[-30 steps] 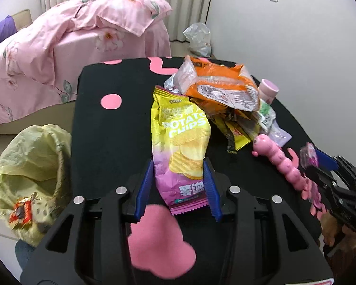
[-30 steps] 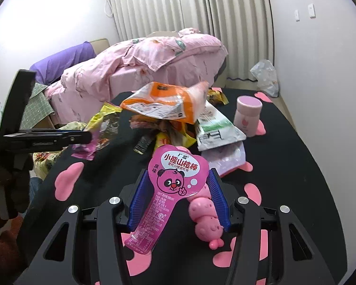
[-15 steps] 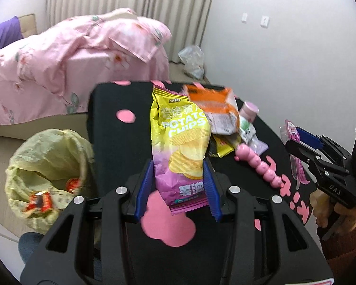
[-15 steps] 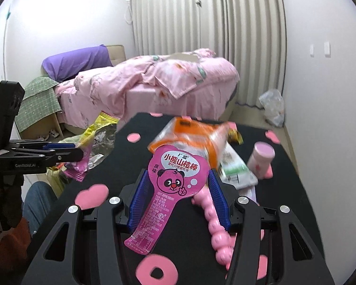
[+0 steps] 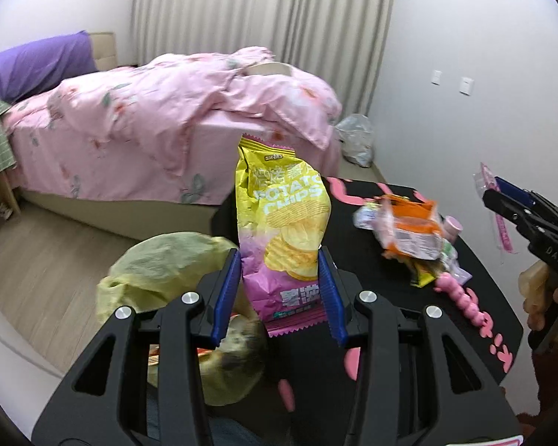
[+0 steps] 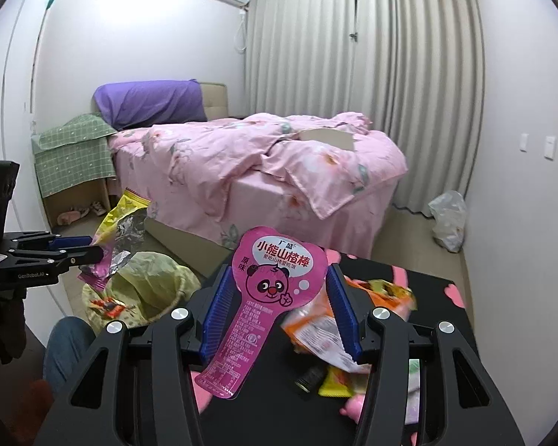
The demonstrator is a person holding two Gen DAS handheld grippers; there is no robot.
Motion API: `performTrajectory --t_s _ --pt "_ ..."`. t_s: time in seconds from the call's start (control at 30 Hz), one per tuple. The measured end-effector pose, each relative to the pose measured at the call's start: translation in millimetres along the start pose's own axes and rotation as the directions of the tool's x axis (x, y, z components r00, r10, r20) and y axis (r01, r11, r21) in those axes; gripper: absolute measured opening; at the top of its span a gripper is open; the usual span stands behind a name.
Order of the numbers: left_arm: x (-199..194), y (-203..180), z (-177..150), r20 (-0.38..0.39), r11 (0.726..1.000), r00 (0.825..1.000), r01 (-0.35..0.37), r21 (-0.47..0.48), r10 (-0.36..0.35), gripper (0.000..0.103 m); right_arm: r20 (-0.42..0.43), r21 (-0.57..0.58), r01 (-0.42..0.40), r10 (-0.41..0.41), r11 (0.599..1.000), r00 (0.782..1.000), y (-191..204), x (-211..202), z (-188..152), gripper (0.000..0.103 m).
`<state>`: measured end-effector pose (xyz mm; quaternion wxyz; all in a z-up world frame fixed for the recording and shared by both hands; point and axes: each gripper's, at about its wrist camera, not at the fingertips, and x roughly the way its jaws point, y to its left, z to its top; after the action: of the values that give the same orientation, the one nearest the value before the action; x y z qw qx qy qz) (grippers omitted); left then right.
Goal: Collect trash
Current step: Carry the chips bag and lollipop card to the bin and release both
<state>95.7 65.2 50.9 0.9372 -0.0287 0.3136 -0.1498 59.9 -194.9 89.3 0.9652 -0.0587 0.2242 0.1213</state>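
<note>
Pink bed point(image 6: 256, 163), grey curtains point(image 6: 357, 74), white walls point(image 6: 137, 37)

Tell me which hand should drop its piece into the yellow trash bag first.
Left, probably. The left tongs grip the potato chips bag right beside the yellow trash bag below. The right tongs hold the pink panda wrapper over the black table, farther from that bag.

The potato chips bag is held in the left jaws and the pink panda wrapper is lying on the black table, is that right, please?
Not quite. The potato chips bag is in the left gripper, but the pink panda wrapper is not lying on the black table: the right wrist view shows it held up in the right gripper.
</note>
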Motion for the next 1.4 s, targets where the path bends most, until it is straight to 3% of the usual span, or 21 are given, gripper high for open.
performTrajectory --t_s 0.13,0.3,0.4,0.6,0.8,1.03,1.13,1.2,1.23,1.3,1.4 --pt "-0.7 40.4 -3.0 0.001 0.996 0.998 -0.066 -0.067 0.066 0.039 -0.018 -0.032 -0.038 0.038 0.999 0.999 22.6 17.2 11.1 0.049" --pt "4.3 98.0 -18.6 -0.044 0.97 0.99 -0.139 -0.198 0.133 0.039 -0.043 -0.088 -0.108 0.104 0.99 0.994 56.0 44.4 22.0 0.049" --pt "17.1 117.9 -32.8 -0.097 0.96 0.987 -0.15 -0.237 0.13 0.039 -0.062 -0.108 -0.156 0.15 0.982 0.987 73.8 63.7 24.1 0.049" --pt "46.6 122.7 -52.2 -0.164 0.967 0.984 -0.111 -0.229 0.074 0.04 -0.127 -0.132 -0.262 0.246 0.956 0.961 109.4 114.4 25.3 0.049" --pt "67.8 129.1 -62.8 -0.192 0.965 0.979 -0.109 -0.238 0.063 0.039 -0.235 -0.09 -0.366 0.337 0.926 0.912 141.2 179.2 8.9 0.049" --pt "75.2 134.9 -66.8 -0.203 0.961 0.977 -0.119 -0.251 0.068 0.04 -0.291 -0.04 -0.437 0.408 0.899 0.865 157.0 222.5 -10.5 0.049" --pt "76.1 145.9 -65.9 -0.188 0.947 0.981 -0.098 -0.305 0.041 0.047 -0.297 0.03 -0.486 0.472 0.873 0.83 153.6 231.9 -16.0 0.049" --pt "73.5 153.4 -64.3 -0.166 0.937 0.985 -0.104 -0.333 0.05 0.056 -0.323 0.075 -0.52 0.514 0.851 0.795 154.7 239.8 -19.9 0.05" --pt "70.3 157.7 -62.2 -0.145 0.929 0.988 -0.108 -0.353 0.059 0.064 -0.34 0.081 -0.519 0.513 0.851 0.788 156.1 242.7 -21.6 0.053" --pt "63.5 162.4 -60.1 -0.119 0.918 0.99 -0.116 -0.38 0.076 0.068 -0.367 0.07 -0.502 0.49 0.862 0.791 157.8 246.5 -24.7 0.058" --pt "50.2 165.8 -54.0 -0.085 0.909 0.991 -0.13 -0.396 0.104 0.068 -0.344 0.026 -0.476 0.455 0.879 0.821 154.1 238.8 -24.6 0.058"
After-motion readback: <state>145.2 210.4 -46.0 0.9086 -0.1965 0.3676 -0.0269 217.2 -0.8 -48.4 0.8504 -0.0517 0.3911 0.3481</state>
